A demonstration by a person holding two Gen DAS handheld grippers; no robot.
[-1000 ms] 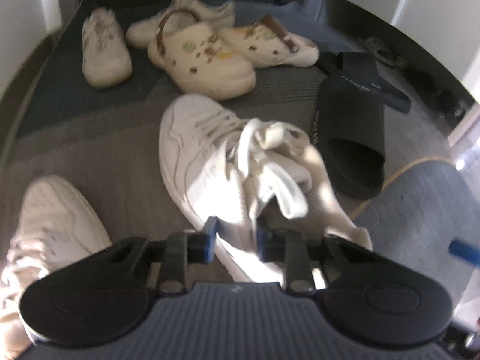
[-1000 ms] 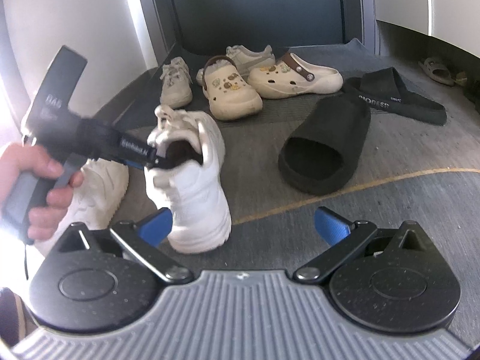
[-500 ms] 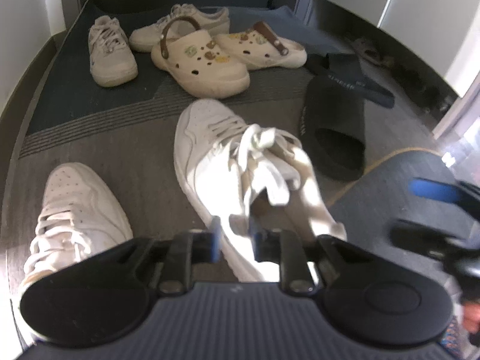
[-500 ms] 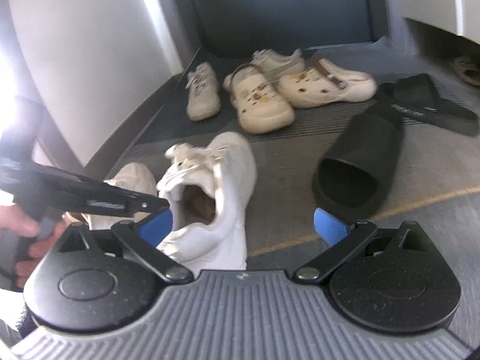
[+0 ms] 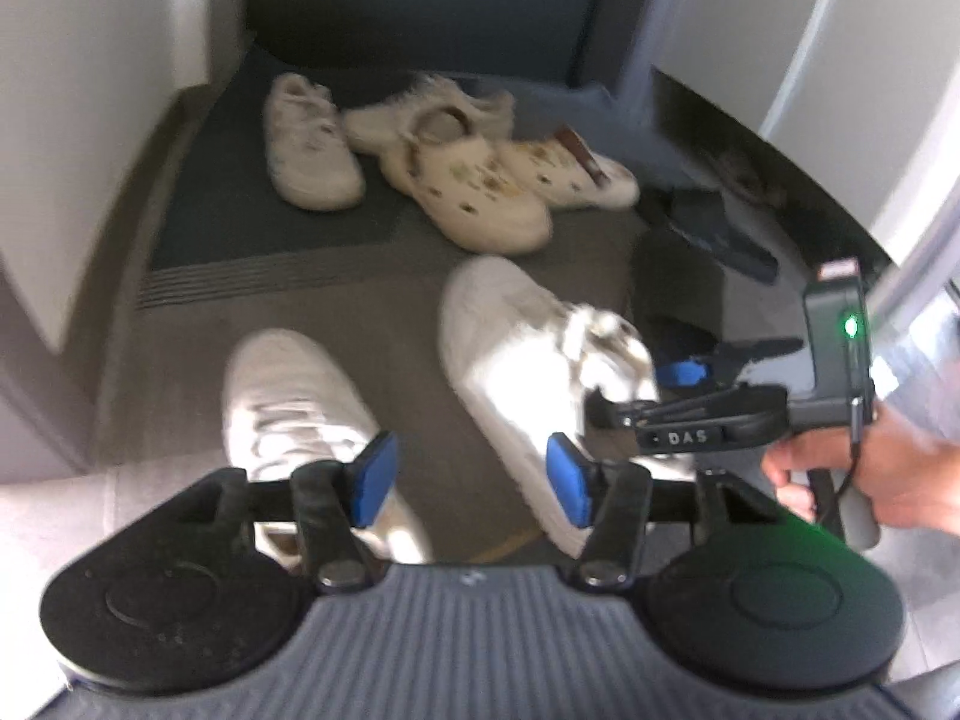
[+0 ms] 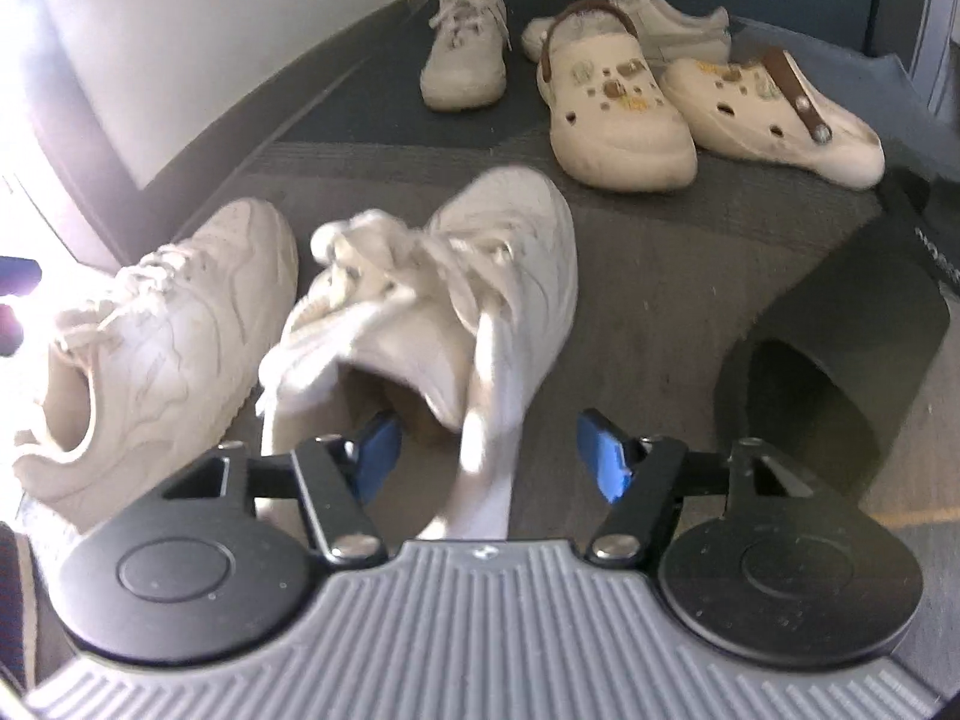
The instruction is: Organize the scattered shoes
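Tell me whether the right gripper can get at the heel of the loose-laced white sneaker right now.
Probably yes: the right gripper is open, straddling the sneaker at its heel opening, with only a dangling lace between the fingers.

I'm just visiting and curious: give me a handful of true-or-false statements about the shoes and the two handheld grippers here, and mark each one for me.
1. The left gripper is clamped on a sneaker. False: its jaws stand open with nothing between them.
2. Two white sneakers lie side by side on the floor. True.
3. The cream clogs carry brown heel straps. True.
4. The black slide sits between the two sneakers. False: it lies off to their right.
5. The right gripper is open, close behind the nearer sneaker's heel. True.
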